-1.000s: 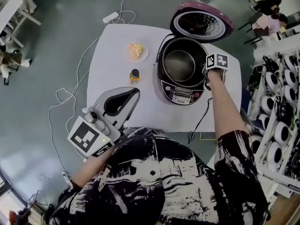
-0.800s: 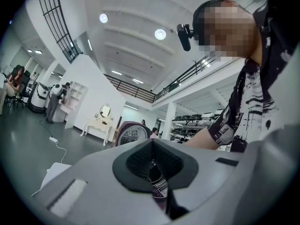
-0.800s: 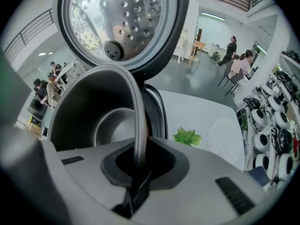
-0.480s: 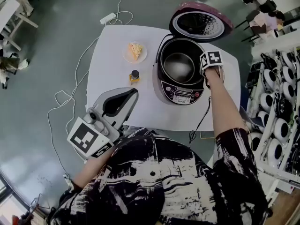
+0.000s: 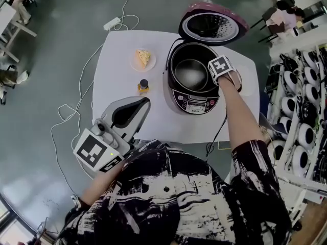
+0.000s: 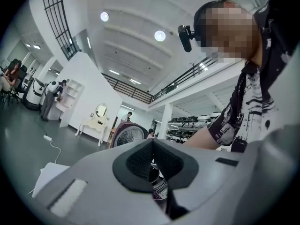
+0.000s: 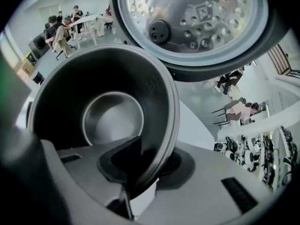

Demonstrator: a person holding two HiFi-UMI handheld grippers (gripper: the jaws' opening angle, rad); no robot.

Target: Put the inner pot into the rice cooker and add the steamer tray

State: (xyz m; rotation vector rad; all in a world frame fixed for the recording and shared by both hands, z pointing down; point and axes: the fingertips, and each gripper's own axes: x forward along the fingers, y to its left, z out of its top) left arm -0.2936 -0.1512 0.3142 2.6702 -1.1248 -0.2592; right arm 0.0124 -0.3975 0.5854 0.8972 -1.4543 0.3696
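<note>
The rice cooker [image 5: 191,97] stands on the white table [image 5: 122,50] with its lid [image 5: 212,27] up. The metal inner pot [image 5: 190,73] sits inside it. My right gripper [image 5: 214,75] points down at the pot's right rim. In the right gripper view, that gripper [image 7: 154,165] straddles the rim [image 7: 171,125], one pad inside the pot [image 7: 112,121] and one outside. Its jaws have just been opening, and they stand slightly apart around the rim. My left gripper [image 5: 134,108] hangs at the table's front left, shut and empty [image 6: 151,161].
A plate with a cake slice [image 5: 142,58] and a small bottle [image 5: 143,85] sit left of the cooker. A pale round thing [image 5: 249,80] lies to the cooker's right, partly under my hand. Cables and a power strip [image 5: 111,23] lie on the floor. Racks of white appliances [image 5: 301,111] stand at right.
My right wrist has rolled, so its marker cube now faces differently and leans further over the pot's right rim. The left gripper has stayed where it was.
</note>
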